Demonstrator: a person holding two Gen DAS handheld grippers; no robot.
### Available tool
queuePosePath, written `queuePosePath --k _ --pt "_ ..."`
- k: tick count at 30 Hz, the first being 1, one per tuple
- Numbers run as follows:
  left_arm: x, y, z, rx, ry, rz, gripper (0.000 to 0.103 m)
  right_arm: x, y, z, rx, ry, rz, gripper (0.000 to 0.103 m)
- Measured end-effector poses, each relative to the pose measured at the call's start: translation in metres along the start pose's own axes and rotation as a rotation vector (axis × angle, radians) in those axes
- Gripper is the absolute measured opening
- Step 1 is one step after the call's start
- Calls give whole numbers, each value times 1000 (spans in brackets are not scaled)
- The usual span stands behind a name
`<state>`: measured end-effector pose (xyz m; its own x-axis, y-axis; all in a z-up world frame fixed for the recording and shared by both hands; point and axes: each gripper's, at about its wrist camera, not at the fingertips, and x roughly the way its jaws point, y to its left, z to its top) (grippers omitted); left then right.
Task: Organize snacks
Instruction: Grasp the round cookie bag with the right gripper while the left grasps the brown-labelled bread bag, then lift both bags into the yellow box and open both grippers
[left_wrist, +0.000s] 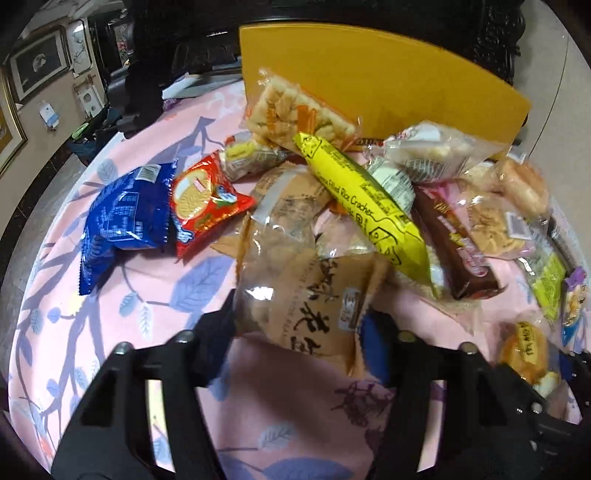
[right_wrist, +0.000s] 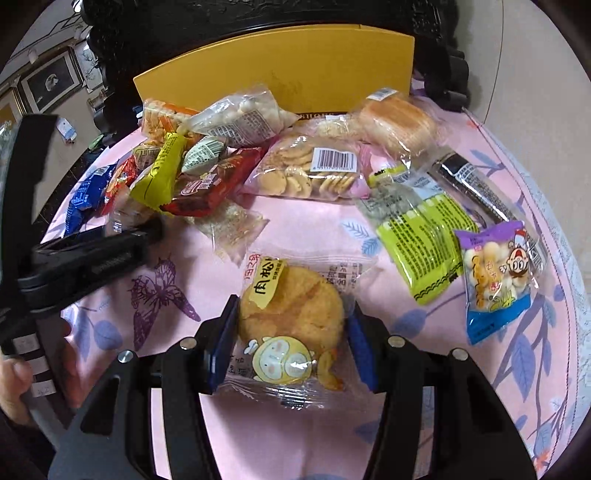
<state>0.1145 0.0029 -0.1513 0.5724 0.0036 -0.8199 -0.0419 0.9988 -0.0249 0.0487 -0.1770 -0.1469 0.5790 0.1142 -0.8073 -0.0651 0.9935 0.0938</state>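
**Fingers of both grippers bracket a snack each**

Your right gripper (right_wrist: 291, 347) has its blue pads against both sides of the round cake packet (right_wrist: 291, 325), gripping it just above the pink cloth (right_wrist: 314, 229). Your left gripper (left_wrist: 299, 332) straddles the near end of the tan pastry bag (left_wrist: 306, 291); whether its pads press the wrapper or stand slightly off, you cannot tell.

Beyond the tan bag the yellow rice cracker stick (left_wrist: 365, 199) lies across the heap, touching the brown bar (left_wrist: 454, 243). To its left sit the red biscuit packet (left_wrist: 207, 203) and blue packet (left_wrist: 122, 218), touching each other.

From your right wrist, bare cloth lies between the cake packet and the biscuit bag (right_wrist: 310, 173). The green packet (right_wrist: 424, 236) and purple-topped packet (right_wrist: 498, 277) lie to the right, near the table's curved edge.

At the far side the yellow box (right_wrist: 295, 70) stands behind the heap; its inside is hidden.
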Motion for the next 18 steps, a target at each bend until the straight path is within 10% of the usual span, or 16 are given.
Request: queuePosePath --k 18 --pt "-119 -11 -15 20 -135 -121 51 -63 -2 7 42 -98 32 55"
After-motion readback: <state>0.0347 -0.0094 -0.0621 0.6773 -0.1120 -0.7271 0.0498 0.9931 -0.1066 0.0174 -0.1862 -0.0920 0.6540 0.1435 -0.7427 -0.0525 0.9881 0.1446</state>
